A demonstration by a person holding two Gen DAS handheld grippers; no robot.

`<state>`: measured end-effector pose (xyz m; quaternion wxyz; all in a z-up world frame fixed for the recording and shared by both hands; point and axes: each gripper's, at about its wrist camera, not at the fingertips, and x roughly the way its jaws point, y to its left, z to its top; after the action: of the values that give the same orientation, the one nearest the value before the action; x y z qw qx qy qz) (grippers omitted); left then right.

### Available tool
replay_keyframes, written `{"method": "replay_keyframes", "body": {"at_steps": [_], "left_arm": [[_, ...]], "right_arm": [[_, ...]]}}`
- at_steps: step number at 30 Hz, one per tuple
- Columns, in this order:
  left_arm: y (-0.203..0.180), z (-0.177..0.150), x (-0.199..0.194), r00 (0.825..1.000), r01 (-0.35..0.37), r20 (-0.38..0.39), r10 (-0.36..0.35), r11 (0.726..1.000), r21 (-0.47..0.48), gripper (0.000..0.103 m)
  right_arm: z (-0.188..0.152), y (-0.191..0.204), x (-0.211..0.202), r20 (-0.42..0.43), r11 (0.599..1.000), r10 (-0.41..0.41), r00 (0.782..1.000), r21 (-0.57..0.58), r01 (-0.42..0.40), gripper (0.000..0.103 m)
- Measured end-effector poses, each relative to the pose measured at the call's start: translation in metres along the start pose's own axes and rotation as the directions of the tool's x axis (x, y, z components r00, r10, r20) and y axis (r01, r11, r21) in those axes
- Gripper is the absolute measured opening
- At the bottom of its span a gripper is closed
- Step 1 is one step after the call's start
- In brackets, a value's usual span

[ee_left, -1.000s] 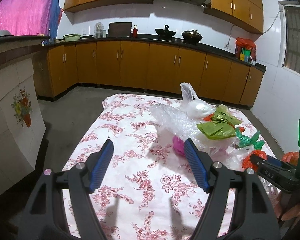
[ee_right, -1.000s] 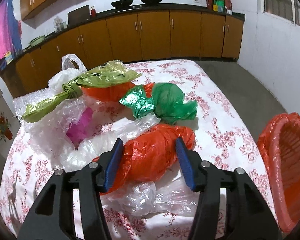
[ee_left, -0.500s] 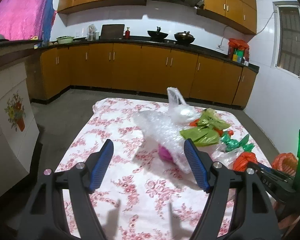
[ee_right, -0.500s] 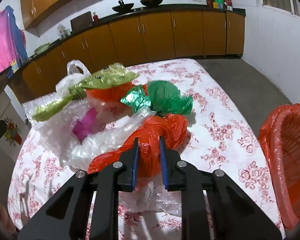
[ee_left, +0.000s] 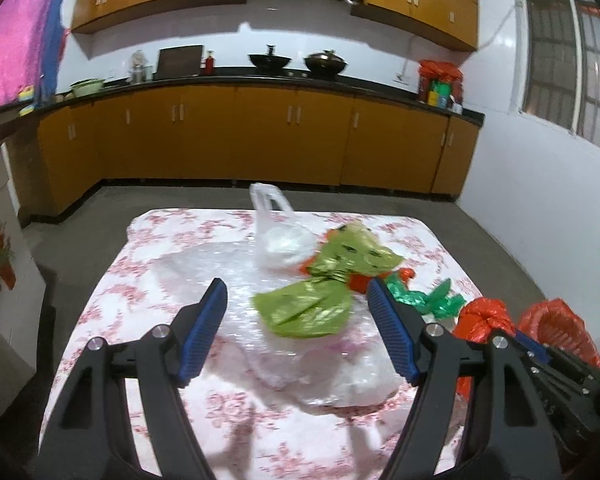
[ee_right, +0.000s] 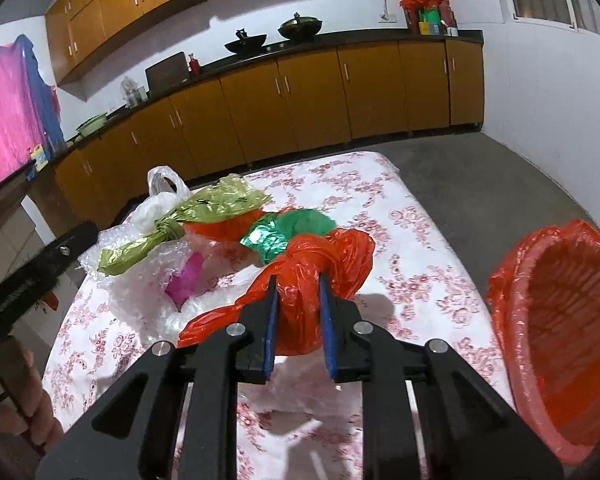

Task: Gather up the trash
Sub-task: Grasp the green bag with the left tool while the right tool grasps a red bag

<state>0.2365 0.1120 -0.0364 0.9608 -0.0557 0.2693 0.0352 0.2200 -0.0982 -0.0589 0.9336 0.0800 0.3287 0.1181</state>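
- My right gripper (ee_right: pixel 298 312) is clamped on the knotted orange bag (ee_right: pixel 320 272), both blue pads pressing into its twisted middle; the bag is lifted just off the floral tablecloth (ee_right: pixel 412 240), over the middle of the table's near half.
- My left gripper (ee_left: pixel 296 328) stands wide apart and holds nothing; between its fingers I see the yellow-green bag (ee_left: pixel 320 300) lying on crumpled clear plastic (ee_left: pixel 228 272), with no pad touching either.
- The rest of the trash sits in 1 heap at the table's centre: a white carrier bag (ee_left: pixel 276 236) toward the far edge, the yellow-green bag across a second orange bag (ee_right: pixel 220 228), a green foil bag (ee_right: pixel 284 232) just behind the held one, and a pink scrap (ee_right: pixel 188 276) inside the clear plastic.
- An orange-lined basket (ee_right: pixel 560 320) stands off the table's right edge, near the held bag but apart from it.
- Part of a hand (ee_right: pixel 28 400) shows at the lower left of the right wrist view.
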Motion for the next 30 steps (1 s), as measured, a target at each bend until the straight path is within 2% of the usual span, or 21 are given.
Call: {"method": "replay_keyframes", "body": {"at_steps": [3,6,11,17,22,25,26,27,30], "left_arm": [[-0.012,-0.006,0.008,1.000,0.001,-0.022,-0.001,1.000,0.030,0.067],[-0.021,-0.004,0.026,0.998,-0.030,-0.052,0.033,0.998,0.054,0.067],[-0.025,0.007,0.054,0.994,-0.041,-0.101,0.044,0.999,0.032,0.067],[-0.023,0.009,0.091,0.978,-0.037,-0.206,0.036,0.999,-0.002,0.049],[-0.023,0.003,0.100,0.971,-0.051,-0.235,0.051,0.999,0.006,0.041],[-0.023,0.002,0.101,0.968,-0.049,-0.244,0.049,0.999,0.006,0.025],[-0.023,0.002,0.102,0.967,-0.049,-0.248,0.049,0.999,0.006,0.013],[-0.021,0.001,0.103,0.967,-0.038,-0.253,0.036,0.999,-0.002,0.009],[-0.016,-0.001,0.097,0.971,-0.011,-0.241,0.002,0.999,-0.035,0.005]], "right_arm": [[0.000,-0.009,-0.002,-0.003,1.000,-0.006,1.000,0.017,0.006,0.019],[-0.001,-0.017,-0.002,-0.011,0.999,-0.010,1.000,0.033,0.011,0.019],[0.000,-0.027,-0.003,-0.011,0.999,-0.017,1.000,0.046,0.018,0.019],[0.000,-0.039,-0.003,-0.017,0.997,-0.022,1.000,0.069,0.023,0.019],[-0.001,-0.043,-0.004,-0.020,0.996,-0.015,1.000,0.087,0.016,0.019],[-0.001,-0.043,-0.007,-0.019,0.996,-0.010,1.000,0.094,0.012,0.019],[-0.001,-0.043,-0.008,-0.018,0.995,-0.010,1.000,0.095,0.011,0.019],[-0.002,-0.044,-0.009,-0.017,0.995,-0.008,1.000,0.098,0.010,0.019],[-0.001,-0.044,-0.012,-0.012,0.995,-0.007,1.000,0.102,0.008,0.019]]}}
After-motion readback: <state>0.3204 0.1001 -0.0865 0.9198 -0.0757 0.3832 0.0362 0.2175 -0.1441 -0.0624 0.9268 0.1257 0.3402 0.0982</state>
